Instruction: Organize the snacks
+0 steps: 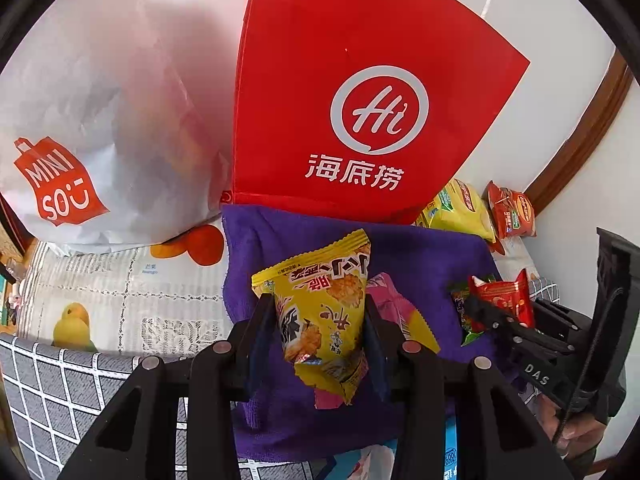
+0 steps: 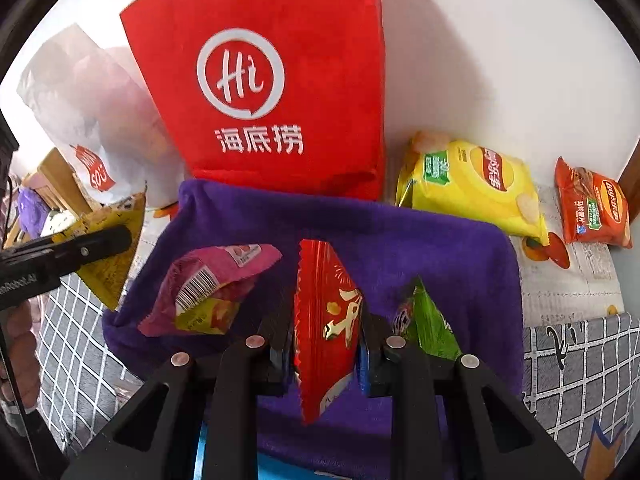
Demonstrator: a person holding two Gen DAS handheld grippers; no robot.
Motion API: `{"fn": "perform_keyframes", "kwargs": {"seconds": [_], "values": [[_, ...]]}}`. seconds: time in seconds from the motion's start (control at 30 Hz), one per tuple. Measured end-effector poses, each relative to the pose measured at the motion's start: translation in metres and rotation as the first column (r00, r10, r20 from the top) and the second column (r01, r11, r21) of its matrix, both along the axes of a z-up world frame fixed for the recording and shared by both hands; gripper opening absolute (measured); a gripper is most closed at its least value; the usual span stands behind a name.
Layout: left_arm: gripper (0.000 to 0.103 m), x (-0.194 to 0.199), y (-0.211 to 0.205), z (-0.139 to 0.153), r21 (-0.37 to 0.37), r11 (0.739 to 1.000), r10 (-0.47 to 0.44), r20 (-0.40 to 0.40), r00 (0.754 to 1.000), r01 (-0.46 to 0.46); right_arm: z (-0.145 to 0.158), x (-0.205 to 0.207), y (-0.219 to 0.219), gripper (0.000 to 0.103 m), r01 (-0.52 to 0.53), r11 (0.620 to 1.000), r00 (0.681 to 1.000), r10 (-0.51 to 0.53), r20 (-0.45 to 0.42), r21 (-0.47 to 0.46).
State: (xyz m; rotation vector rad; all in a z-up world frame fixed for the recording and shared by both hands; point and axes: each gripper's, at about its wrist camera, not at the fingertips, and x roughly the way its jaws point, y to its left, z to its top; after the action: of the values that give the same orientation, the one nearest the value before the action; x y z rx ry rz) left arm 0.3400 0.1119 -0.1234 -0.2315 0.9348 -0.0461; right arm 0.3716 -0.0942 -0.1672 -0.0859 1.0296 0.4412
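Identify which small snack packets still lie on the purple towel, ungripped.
The pink packet and the green packet lie on the purple towel; the yellow packet and red packet are each clamped in a hand-held gripper.

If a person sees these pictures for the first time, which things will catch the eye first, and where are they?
The big red bag with the white "Hi" logo stands at the back against the wall, with a white MINISO bag to its left. In front, on a purple towel, each gripper clamps a snack: the left gripper a yellow packet, the right gripper a red packet. A pink packet lies on the towel between them.
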Motion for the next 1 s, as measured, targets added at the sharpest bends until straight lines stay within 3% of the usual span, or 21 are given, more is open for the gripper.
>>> {"fn": "perform_keyframes", "kwargs": {"seconds": [0.33, 0.83, 0.93, 1.0], "values": [[0.039, 0.003, -0.004, -0.005, 0.007, 1.0, -0.01, -0.012, 1.0, 0.01, -0.016, 0.0, 0.009, 0.024, -0.039, 0.997, 0.998, 0.036, -0.052, -0.065], [0.039, 0.004, -0.004, -0.009, 0.004, 1.0, -0.016, -0.027, 1.0, 0.016, -0.02, 0.005, 0.01, 0.024, -0.043, 0.996, 0.996, 0.037, -0.078, -0.079], [0.039, 0.006, -0.006, -0.014, 0.008, 1.0, -0.015, -0.049, 0.999, 0.015, -0.018, 0.006, 0.01, 0.027, -0.048, 0.996, 0.996, 0.042, -0.082, -0.075], [0.039, 0.007, -0.007, -0.017, 0.014, 1.0, -0.014, -0.059, 0.998, 0.015, -0.017, 0.006, 0.011, 0.036, -0.052, 0.996, 0.996, 0.046, -0.077, -0.073]]}}
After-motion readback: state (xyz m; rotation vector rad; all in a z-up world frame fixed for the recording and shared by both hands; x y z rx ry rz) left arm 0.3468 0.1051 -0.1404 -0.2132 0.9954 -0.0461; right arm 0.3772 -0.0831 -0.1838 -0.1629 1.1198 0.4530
